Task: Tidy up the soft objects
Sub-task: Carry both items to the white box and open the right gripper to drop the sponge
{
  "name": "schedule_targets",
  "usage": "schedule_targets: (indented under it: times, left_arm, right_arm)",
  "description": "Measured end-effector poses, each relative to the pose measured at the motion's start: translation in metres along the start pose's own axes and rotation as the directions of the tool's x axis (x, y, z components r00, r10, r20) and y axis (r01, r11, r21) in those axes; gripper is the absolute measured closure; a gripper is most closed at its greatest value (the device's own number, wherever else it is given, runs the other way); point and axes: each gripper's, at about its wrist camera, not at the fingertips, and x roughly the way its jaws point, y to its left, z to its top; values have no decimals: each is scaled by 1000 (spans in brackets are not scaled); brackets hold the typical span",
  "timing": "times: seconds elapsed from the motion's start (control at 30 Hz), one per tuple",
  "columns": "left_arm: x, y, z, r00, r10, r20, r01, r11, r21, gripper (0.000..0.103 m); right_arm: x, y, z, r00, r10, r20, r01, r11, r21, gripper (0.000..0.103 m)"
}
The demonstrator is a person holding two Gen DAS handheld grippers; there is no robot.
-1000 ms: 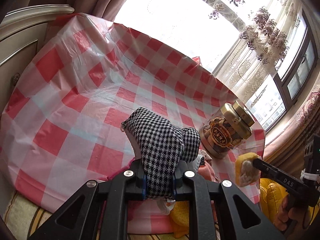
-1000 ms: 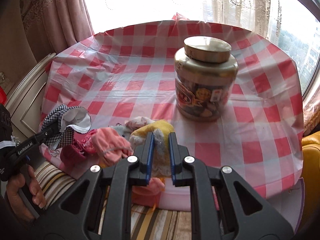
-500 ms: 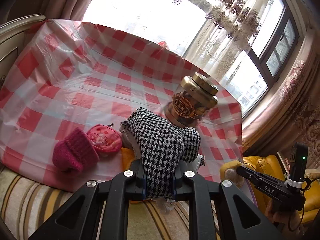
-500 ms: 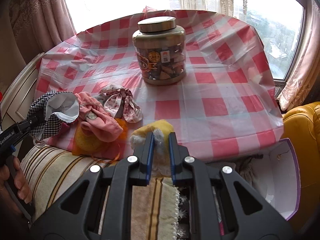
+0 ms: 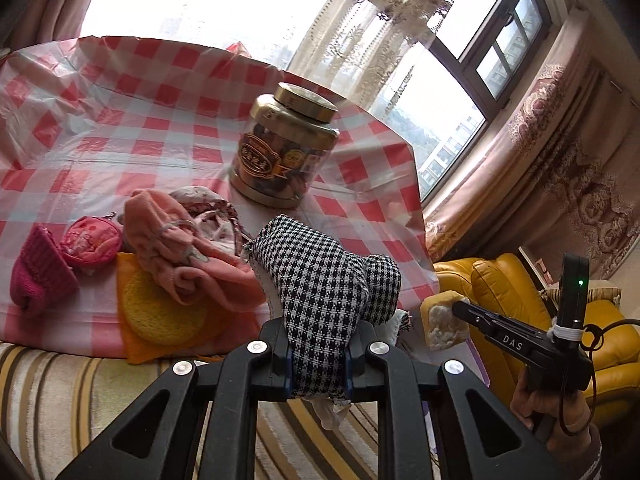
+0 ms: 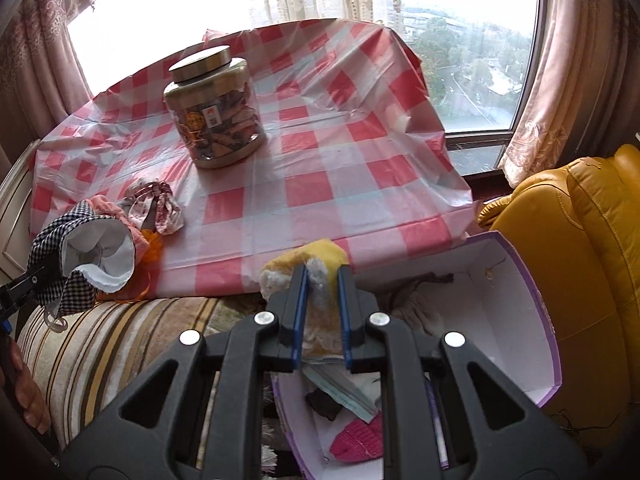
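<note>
While both hands swing away from the worktop [image 6: 320, 184], the right tool [image 6: 322, 312], clamped on a yellow fleecy item [image 6: 320, 256], now hangs over the open box [image 6: 520, 280] at 5 o'clock. The left tool [image 5: 316, 354] trails at 9 o'clock, clamped on a houndstooth cloth piece [image 5: 324, 280]. I judge drop-off is next; the box's near end is hidden.

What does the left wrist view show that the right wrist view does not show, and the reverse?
Only the left wrist view: the magenta knit item, the small pink pouch and the round yellow sponge on the table.
Only the right wrist view: the open white box beside the yellow armchair.
Both: the gold-lidded jar, the checked cloth in the left gripper, and the yellow fuzzy item in the right gripper.
</note>
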Motion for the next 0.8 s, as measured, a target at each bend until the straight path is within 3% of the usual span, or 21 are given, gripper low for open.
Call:
schedule_targets:
  times: [0.27,0.7,0.8]
  left_arm:
    - [25,-47,-12,993,-75,-87,82,994,76,85]
    - [54,-104,-32,966,-161,-204,197,966,169,85]
    - [59,-113,-37,950,-195,-242,241,955,175,72]
  right_arm:
    - [-9,-40,0,996,-89,14,88,994,62,84]
    - [-20,-81,2,985,-171,25,166,977,132,78]
    - [-23,-89,2,982,-188,27,182,972,149,58]
